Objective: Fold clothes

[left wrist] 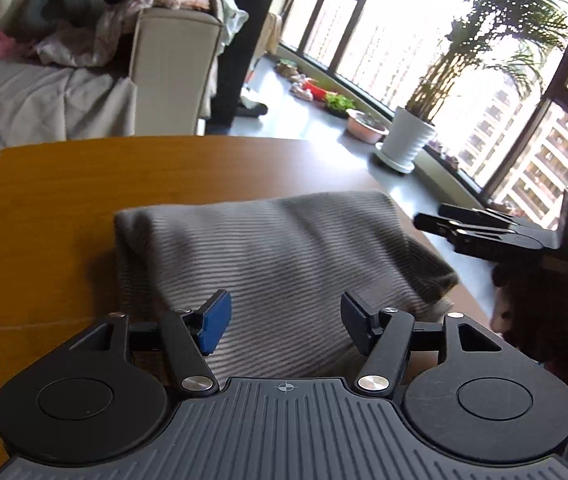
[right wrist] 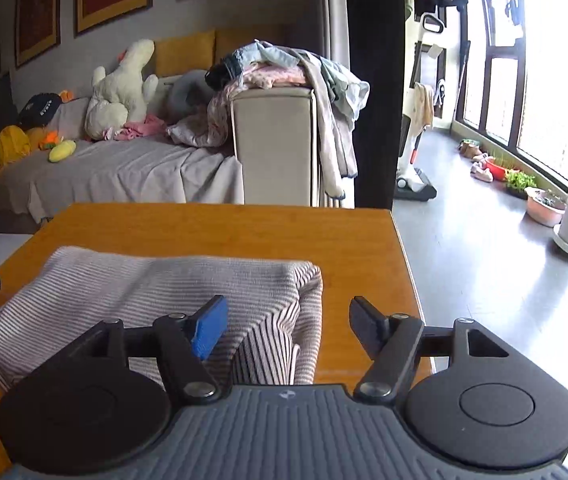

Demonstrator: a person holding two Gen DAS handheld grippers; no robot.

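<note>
Nearest in the left wrist view, the left gripper hovers over the near edge of the folded striped garment, its fingers spread wide with nothing between them. In the right wrist view the right gripper sits above the garment's right end, fingers likewise spread wide and empty; the blue-padded finger lies over the cloth and the black one over bare wood just beside the garment's folded edge.

The garment, grey-and-white striped, lies folded into a thick rectangular bundle on the wooden tabletop, near the tabletop's front and right edge. From the left wrist view the right gripper shows just to the right of the garment.

Beyond the garment the tabletop is bare wood. Behind the tabletop stands a sofa draped in grey cloth, with a white plush toy on it and a heap of clothes on its armrest. To the right of the tabletop, a potted plant stands on the floor by the windows.
</note>
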